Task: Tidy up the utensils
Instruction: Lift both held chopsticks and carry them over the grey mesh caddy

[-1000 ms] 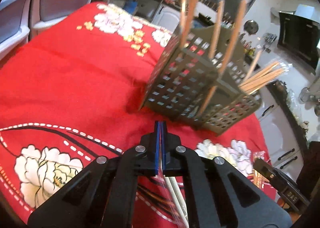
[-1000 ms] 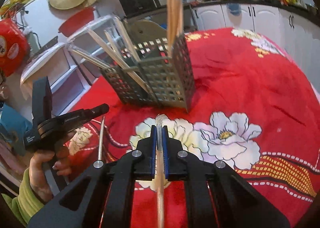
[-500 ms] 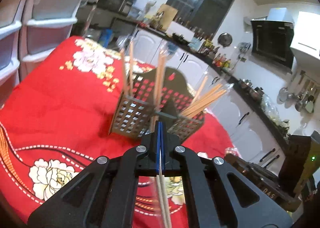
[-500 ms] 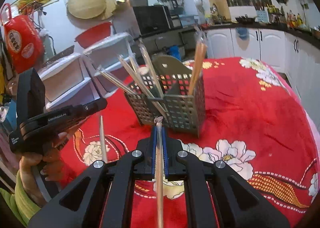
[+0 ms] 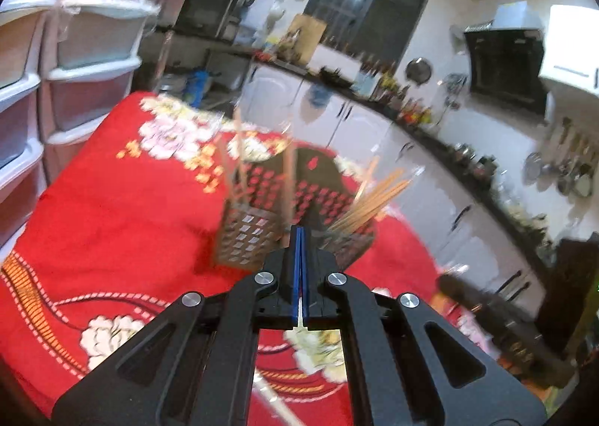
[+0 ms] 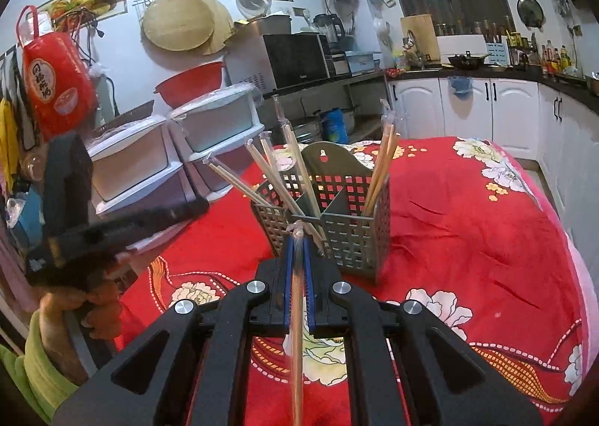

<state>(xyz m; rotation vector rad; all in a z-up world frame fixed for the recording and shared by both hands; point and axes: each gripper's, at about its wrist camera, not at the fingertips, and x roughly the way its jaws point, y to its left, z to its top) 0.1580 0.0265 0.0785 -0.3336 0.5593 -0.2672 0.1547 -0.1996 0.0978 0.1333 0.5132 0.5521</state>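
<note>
Both grippers' fingers (image 6: 297,250) (image 5: 300,239) pinch thin, plastic-wrapped wooden chopsticks (image 6: 297,332) near the perforated grey holder (image 6: 337,224); light, stiff, probably slippery, so grip mid-length.

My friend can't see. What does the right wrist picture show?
The right hand-held gripper is shut on wrapped chopsticks, pointing toward a grey utensil basket already holding more chopsticks. The basket stands on a red flowered tablecloth in a kitchen.
</note>
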